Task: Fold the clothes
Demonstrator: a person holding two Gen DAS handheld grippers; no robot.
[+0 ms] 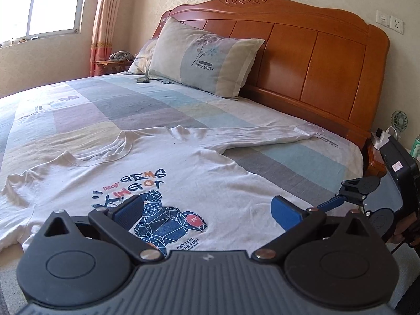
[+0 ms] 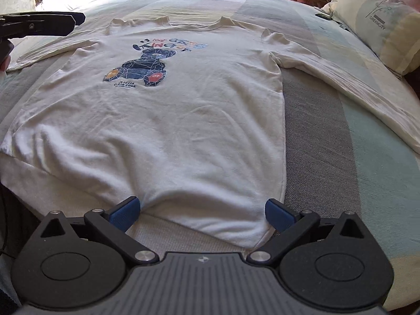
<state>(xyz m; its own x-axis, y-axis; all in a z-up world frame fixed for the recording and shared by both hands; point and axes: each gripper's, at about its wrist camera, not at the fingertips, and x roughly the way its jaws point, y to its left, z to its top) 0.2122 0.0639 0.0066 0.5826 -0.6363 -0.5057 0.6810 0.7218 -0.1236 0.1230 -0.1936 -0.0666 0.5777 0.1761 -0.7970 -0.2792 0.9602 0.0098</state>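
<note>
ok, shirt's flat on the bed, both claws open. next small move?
Probably shut the right claw on the shirt hem: its pads already straddle the bottom edge, and the long-sleeved shirt lies spread face up, unfolded. The left claw hangs open above the chest print.

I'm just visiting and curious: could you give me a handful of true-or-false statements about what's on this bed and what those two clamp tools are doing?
1. The white shirt lies spread out, print side up, on the bed. True.
2. The shirt is already folded in half. False: it lies flat, with both long sleeves stretched out to the sides.
3. The right gripper is open, its blue pads either side of the shirt's bottom hem. True.
4. The left gripper is clamped on the collar. False: it is open above the bear print, gripping nothing.
5. A pillow leans against the wooden headboard. True.
6. The shirt's print is a red flower. False: it is a dark blue geometric bear with lettering.
</note>
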